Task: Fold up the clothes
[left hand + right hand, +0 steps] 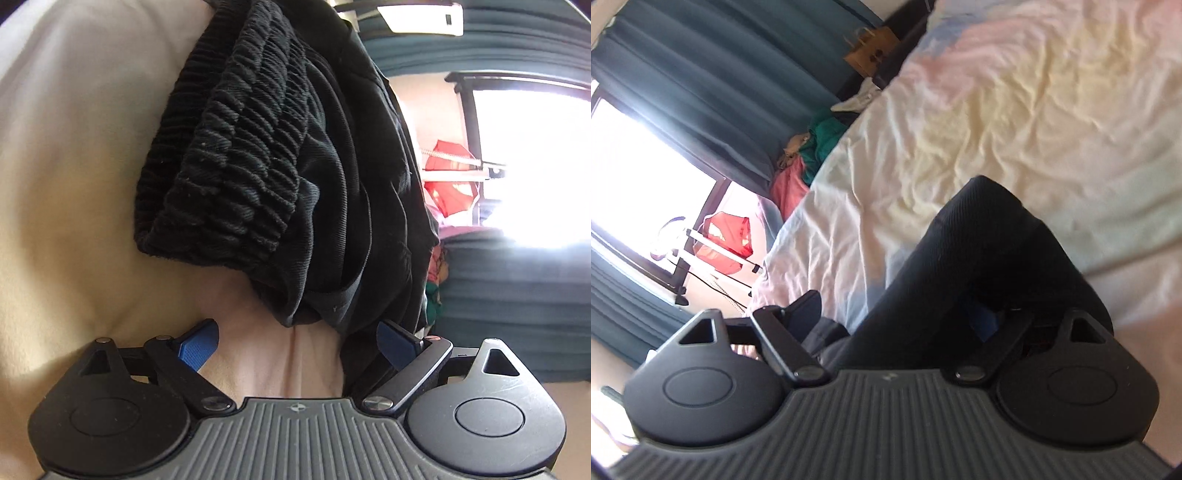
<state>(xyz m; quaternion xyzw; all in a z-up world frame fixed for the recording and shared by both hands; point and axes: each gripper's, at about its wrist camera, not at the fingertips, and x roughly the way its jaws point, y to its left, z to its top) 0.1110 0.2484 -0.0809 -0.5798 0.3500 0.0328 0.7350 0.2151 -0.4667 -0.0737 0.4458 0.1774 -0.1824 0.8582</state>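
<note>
The pale, rumpled bed sheet (1015, 110) fills the upper right of the right wrist view and the left half of the left wrist view; teal curtains (701, 74) and a bright window occupy the upper left of the right view. The black garment (295, 166) sits bunched at centre frame in the left view, its ribbed elastic band toward the upper left, loose cloth trailing to the lower right. The same black cloth (979, 258) rises from lower centre in the right view. The left gripper (297, 341) stands wide apart, holding nothing, one pad on bare sheet, the other against the garment's edge. The right gripper (897, 314) also appears spread, with cloth lying between its fingers (not pinched, as far as shown). Judgement: a clean fold needs the layers flattened and an edge taken squarely, not a wad. The right gripper's far pad is mostly covered by cloth, and the garment's full outline is cut off in both views, so fold progress cannot be settled.
</note>
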